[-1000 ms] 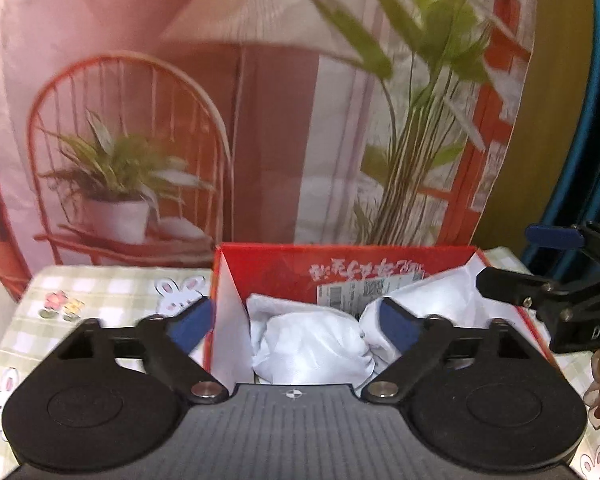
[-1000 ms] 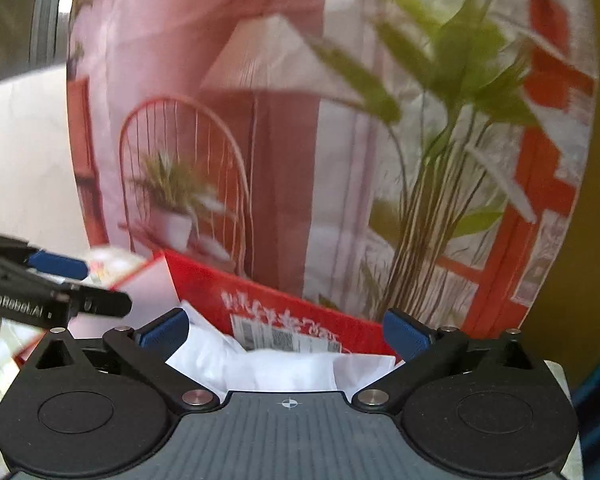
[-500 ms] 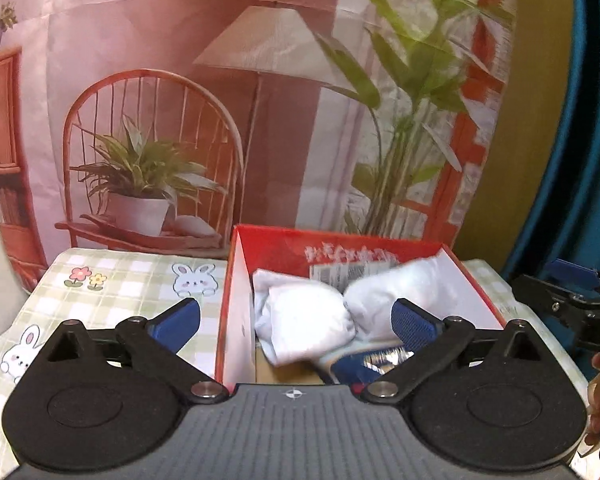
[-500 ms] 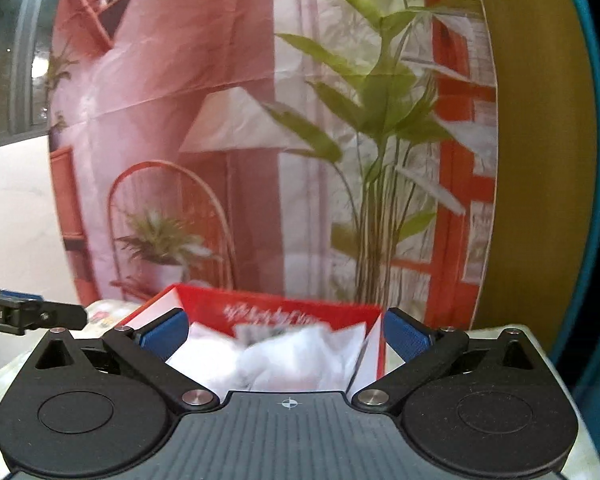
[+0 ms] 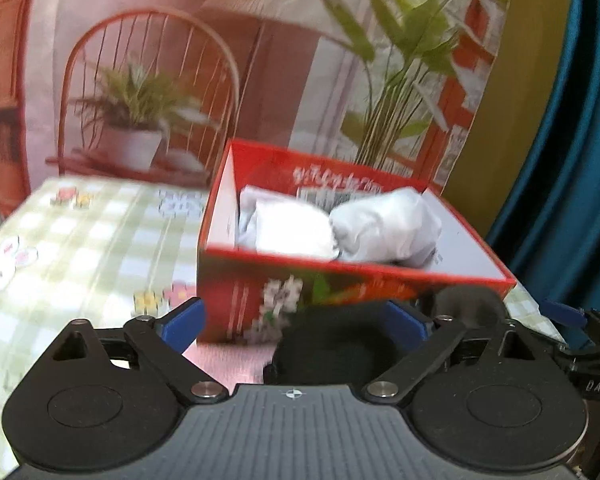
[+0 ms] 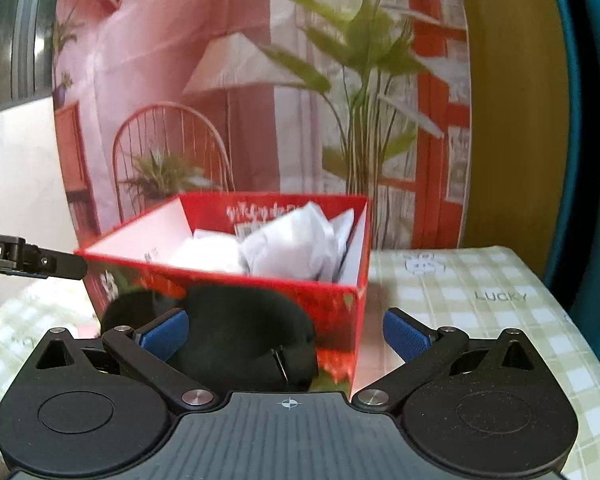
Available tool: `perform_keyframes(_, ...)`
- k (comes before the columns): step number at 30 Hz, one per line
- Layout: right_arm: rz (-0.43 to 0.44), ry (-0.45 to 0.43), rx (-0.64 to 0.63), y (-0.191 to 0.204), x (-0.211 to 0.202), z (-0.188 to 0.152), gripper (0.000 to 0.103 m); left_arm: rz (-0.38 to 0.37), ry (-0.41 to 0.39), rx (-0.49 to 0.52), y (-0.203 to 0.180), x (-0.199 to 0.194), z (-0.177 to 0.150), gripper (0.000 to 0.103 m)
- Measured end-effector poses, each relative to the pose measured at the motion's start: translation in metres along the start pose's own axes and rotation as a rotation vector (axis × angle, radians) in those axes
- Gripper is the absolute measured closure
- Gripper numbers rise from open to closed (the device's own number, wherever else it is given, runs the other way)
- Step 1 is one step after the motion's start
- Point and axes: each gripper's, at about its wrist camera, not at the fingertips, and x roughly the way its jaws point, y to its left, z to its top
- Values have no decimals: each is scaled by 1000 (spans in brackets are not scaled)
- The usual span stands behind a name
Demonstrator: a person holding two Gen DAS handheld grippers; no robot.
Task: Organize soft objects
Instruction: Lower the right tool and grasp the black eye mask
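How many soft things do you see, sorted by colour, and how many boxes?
White soft bundles, inside the red box: 2, one left and one right.
Black soft item, on the table before the box: 1.
Red boxes: 1.
Total: 4 things.

tablecloth [image 6: 500, 280]: we read "lucky" printed on a green check square.
left gripper [image 6: 4, 254]: we read "bot.ai" in white, cut off at the frame edge.
right gripper [image 5: 592, 364]: we read "das".
red box [image 5: 340, 288]: white script, too blurred for us.
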Motion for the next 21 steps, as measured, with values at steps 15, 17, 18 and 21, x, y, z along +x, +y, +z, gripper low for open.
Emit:
perform_keyframes(15,42,116,86,-11,31,-3,40,-12,51,-52,13,14,-21,18)
perform_keyframes(17,41,132,103,-15,34,-5,61,-34,71,-36,12,21,-21,18)
perform_keyframes(18,37,137,108,-17,35,-6,64,-45,83,-28,12,26,-20,18)
perform_keyframes(21,36,142,110,-17,36,-9,65,-60,106,-38,14,39,-20,18)
